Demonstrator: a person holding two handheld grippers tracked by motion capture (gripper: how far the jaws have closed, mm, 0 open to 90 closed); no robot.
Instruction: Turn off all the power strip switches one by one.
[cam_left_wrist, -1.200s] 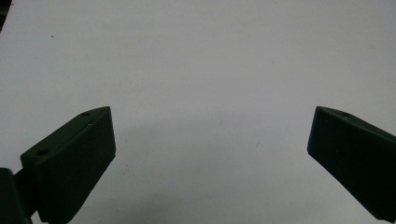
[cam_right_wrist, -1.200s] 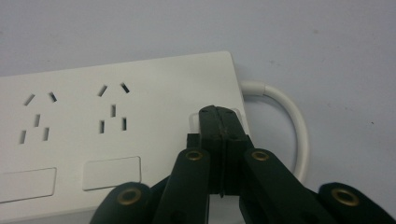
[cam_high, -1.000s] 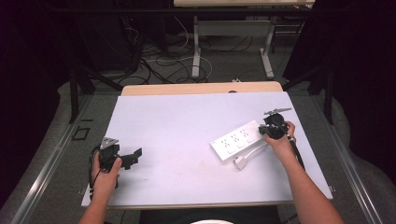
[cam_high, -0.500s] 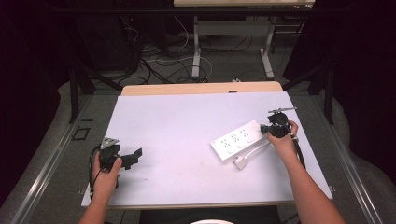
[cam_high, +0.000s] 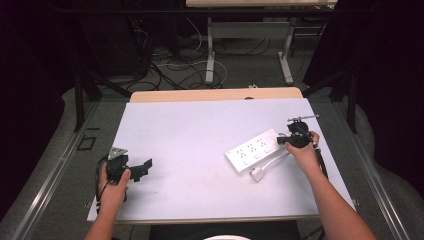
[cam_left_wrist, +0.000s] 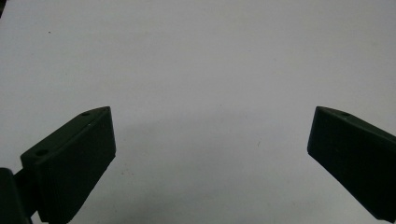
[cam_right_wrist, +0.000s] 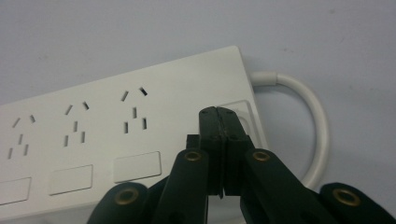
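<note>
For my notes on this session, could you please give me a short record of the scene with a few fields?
surface: white table
item: white power strip, right of centre
cable: white, looping off the strip's end to a plug
right gripper: shut, tips over the switch at the strip's cable end
left gripper: open, over bare table, far from the strip

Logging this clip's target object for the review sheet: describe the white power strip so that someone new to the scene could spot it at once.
Start at the pale table and look to its right half, by the right gripper. The power strip lies flat and slanted there, a long white bar with rows of socket slots. Its thick white cable loops to a plug beside it; nothing else on the table is white and slotted.
</note>
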